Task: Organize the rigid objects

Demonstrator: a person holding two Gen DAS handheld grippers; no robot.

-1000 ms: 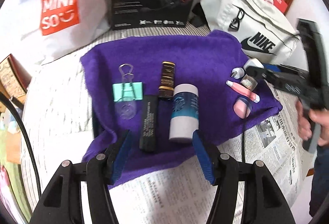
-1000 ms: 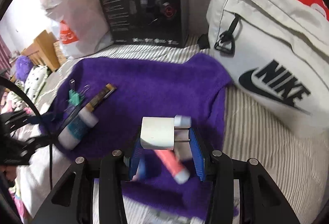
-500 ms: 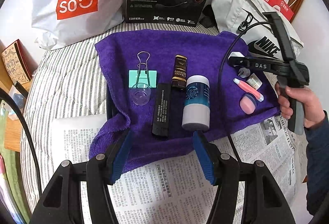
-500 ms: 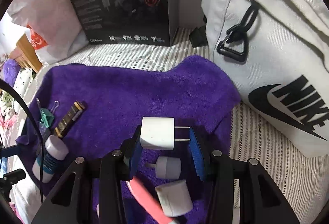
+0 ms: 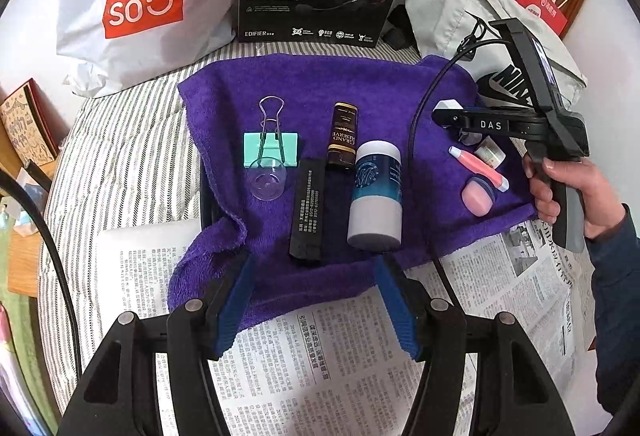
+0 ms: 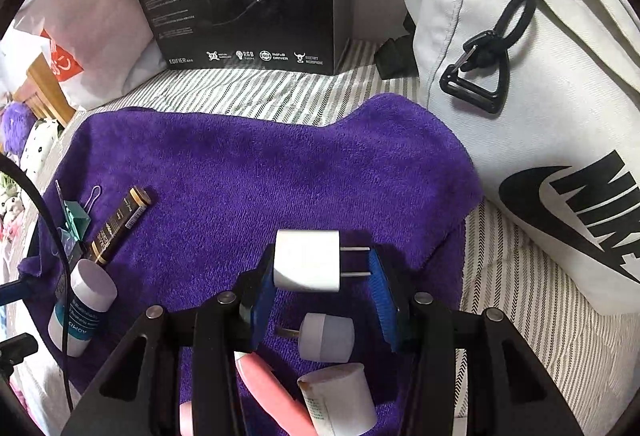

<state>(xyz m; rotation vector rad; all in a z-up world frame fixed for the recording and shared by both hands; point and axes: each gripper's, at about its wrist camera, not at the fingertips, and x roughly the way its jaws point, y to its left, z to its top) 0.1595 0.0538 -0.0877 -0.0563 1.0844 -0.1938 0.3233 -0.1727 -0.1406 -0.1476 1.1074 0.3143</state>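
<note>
White charger plug [image 6: 307,261] is seen between the opening jaws of the right gripper [image 6: 320,276], over the purple towel [image 6: 248,172]. Left gripper [image 5: 316,296] is held half open, empty, at the towel's near edge. A white cap [image 6: 326,337], pink tube [image 6: 272,392] and Nike bag [image 6: 540,116] are crowded close by.

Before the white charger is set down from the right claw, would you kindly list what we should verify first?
1. Charger position: the white charger sits between the right claw's pads as its jaws are opening. ok.
2. Charger resting on the purple towel: cannot tell.
3. Landing space: the towel is bare beyond the charger. ok.
4. Neighbours: the round white plug and pink tube lie close on the near side. not ok.
5. Left claw: open, empty, at the towel's near edge, apart from the charger. ok.
</note>
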